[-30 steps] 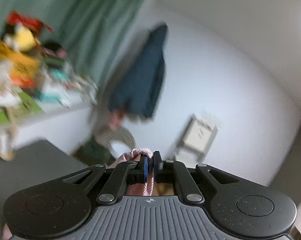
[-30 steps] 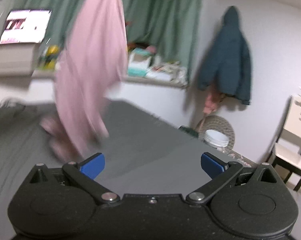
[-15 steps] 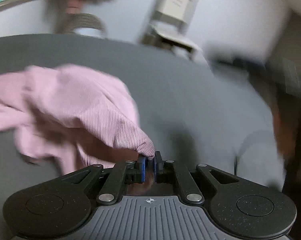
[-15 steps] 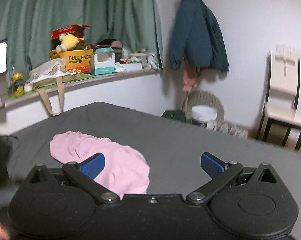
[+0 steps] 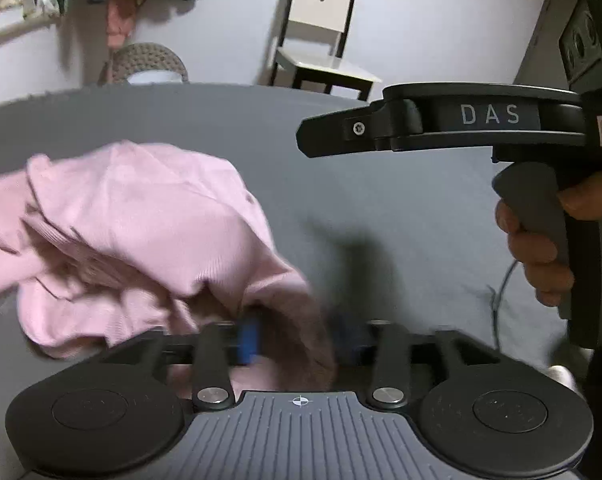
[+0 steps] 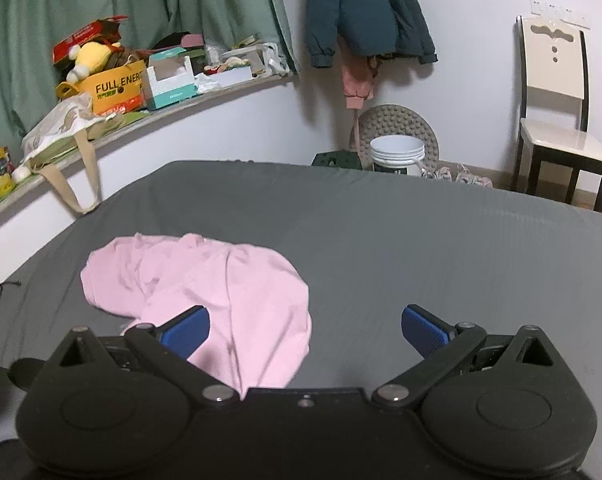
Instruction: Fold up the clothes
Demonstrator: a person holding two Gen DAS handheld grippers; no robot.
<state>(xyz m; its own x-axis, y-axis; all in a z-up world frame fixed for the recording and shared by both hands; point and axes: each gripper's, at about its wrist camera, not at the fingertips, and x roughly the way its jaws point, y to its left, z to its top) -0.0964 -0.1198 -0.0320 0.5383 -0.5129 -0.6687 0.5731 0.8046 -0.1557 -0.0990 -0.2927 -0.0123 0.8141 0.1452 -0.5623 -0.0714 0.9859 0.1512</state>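
A pink garment (image 6: 205, 288) is lying crumpled in a heap on the grey bed (image 6: 401, 248), toward its left side. In the left wrist view the left gripper (image 5: 297, 336) is sitting at the near edge of the cloth; its blue pads are blurred and stand apart with a fold of pink fabric lying between them, so the jaws are parting rather than pinching. The right gripper (image 6: 305, 330) is hovering low over the bed with its blue pads spread wide, the left pad over the garment's edge and nothing clamped. From the left camera, the right gripper's black body (image 5: 441, 120), marked DAS, is crossing the upper right, a hand (image 5: 541, 248) wrapping its handle.

Beyond the bed, a white bucket (image 6: 397, 156) is standing on the floor in front of a round woven mat, beside a cream chair (image 6: 557, 92). A dark teal jacket (image 6: 365, 8) is hanging on the wall. A cluttered shelf (image 6: 221, 92) under green curtains is carrying a yellow box (image 6: 117, 88) with a plush toy on top.
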